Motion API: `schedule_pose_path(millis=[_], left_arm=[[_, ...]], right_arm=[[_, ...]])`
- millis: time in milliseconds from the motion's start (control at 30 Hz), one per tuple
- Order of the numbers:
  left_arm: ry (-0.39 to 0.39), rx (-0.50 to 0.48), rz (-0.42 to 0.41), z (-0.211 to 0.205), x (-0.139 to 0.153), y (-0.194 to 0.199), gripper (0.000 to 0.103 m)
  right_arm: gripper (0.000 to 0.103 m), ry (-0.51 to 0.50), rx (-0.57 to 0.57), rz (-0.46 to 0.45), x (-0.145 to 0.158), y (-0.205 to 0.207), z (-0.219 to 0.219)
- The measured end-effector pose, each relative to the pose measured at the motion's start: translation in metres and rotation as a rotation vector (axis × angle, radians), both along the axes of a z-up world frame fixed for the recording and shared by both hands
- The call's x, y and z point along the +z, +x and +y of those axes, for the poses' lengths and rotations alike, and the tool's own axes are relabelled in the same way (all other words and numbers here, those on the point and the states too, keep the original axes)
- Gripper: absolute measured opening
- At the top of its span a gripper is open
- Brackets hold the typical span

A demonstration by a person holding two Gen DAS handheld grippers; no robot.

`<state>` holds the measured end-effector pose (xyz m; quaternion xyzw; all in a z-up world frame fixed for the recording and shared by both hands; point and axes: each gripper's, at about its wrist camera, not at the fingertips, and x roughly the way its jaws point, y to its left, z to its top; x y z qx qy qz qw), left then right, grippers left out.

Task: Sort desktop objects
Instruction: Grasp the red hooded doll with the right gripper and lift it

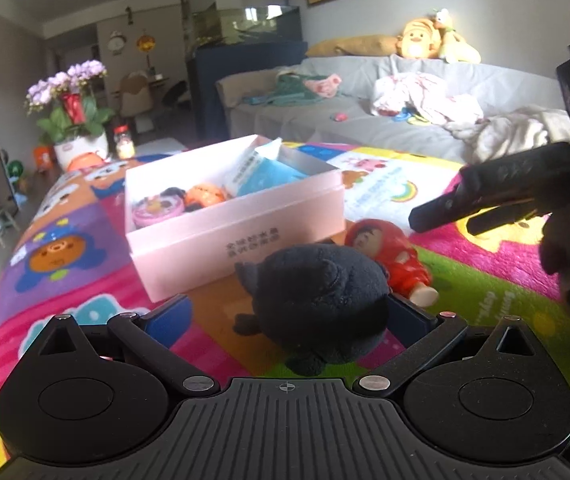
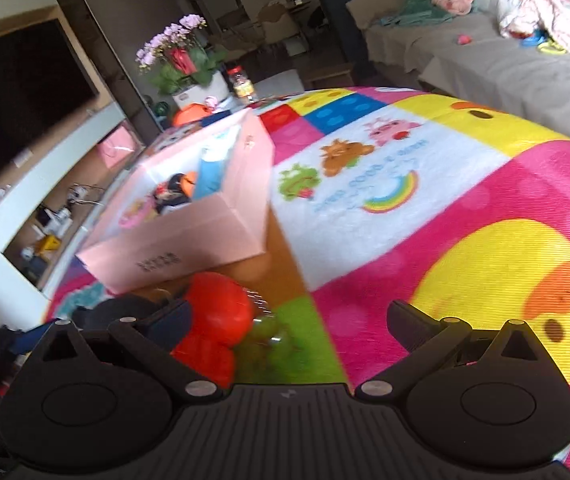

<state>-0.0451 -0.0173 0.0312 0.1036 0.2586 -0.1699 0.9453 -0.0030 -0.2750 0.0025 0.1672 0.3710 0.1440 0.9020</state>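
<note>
A black plush toy lies on the colourful mat between the open fingers of my left gripper, nearer the right finger; I cannot tell if they touch it. A red doll lies just beyond it, beside the pink box that holds several toys. My right gripper hovers open to the right of the doll. In the right wrist view my right gripper is open, the red doll lies by its left finger, and the pink box stands ahead.
The colourful play mat covers the table. A flower pot and a jar stand beyond the table's far left end. A grey sofa with clothes and plush toys is behind. A TV hangs at left.
</note>
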Motion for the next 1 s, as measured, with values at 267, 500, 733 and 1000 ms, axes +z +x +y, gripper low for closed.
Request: schedule_pose_path(millis=[267, 500, 733, 1000], left_arm=[[0.046, 0.060, -0.036, 0.010, 0.010, 0.001, 0.103], [0.063, -0.113, 0.025, -0.007, -0.002, -0.008, 0.103], [0.096, -0.031, 0.067, -0.035, -0.025, 0.026, 0.103], [0.040, -0.014, -0.098, -0.013, 0.027, 0.023, 0.076]], right_arm=[[0.073, -0.060, 0.172, 0.043, 0.002, 0.020, 0.061], [0.047, -0.134, 0.179, 0.059, -0.003, 0.021, 0.064], [0.046, -0.175, 0.188, 0.028, 0.014, 0.003, 0.043], [0.046, -0.108, 0.195, -0.130, 0.077, 0.009, 0.036]])
